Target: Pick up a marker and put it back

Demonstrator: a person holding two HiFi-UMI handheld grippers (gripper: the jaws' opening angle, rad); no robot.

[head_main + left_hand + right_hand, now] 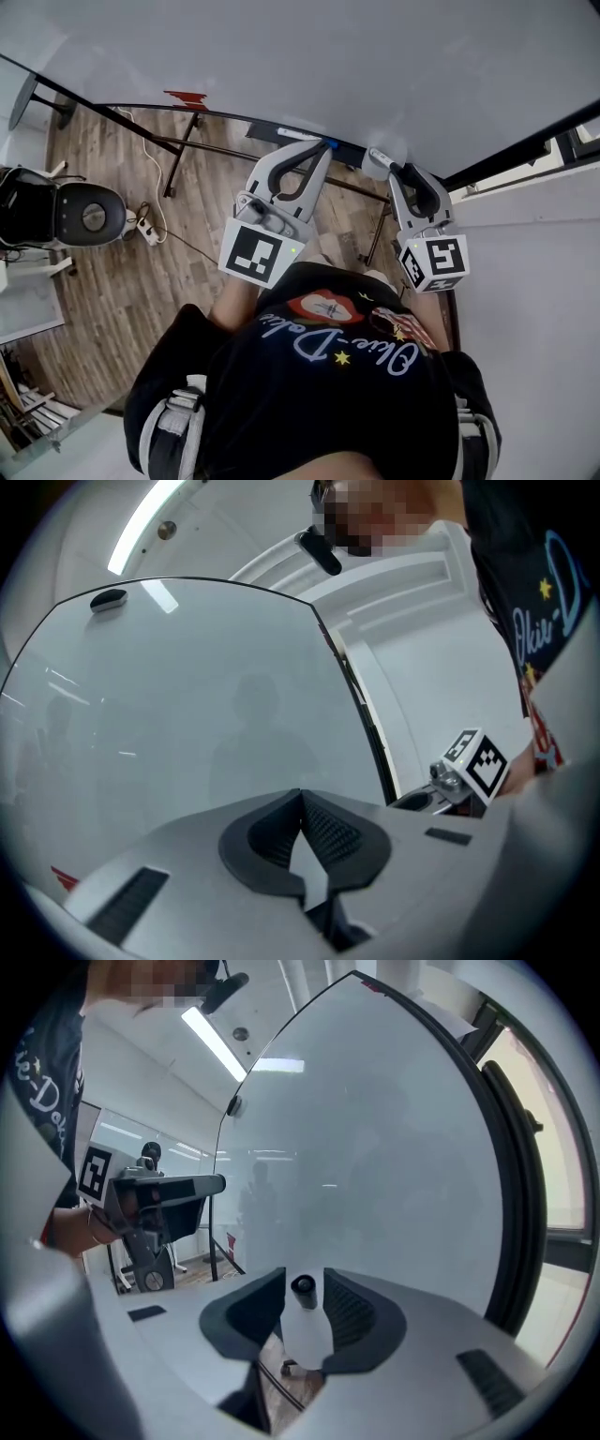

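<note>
A marker (pixel 303 1287) with a white body and a black end stands end-on between the pads of my right gripper (pixel 305 1277). The jaws are open and stand apart from it. In the head view my right gripper (pixel 379 161) points up at the lower edge of the whiteboard (pixel 328 56). My left gripper (pixel 322 148) is held beside it at the same edge. Its pads meet in the left gripper view, so my left gripper (pixel 300 801) is shut with nothing between them. Each gripper sees the other: the left gripper's body (pixel 155 1194) and the right gripper's marker cube (pixel 480 761).
The whiteboard's dark tray and frame (pixel 272 131) run below the board on black legs (pixel 178 159). Under it lie a wood floor (pixel 112 281), a round-seated chair (pixel 84 216) and a power strip (pixel 147 230). A dark window frame (pixel 553 141) stands to the right.
</note>
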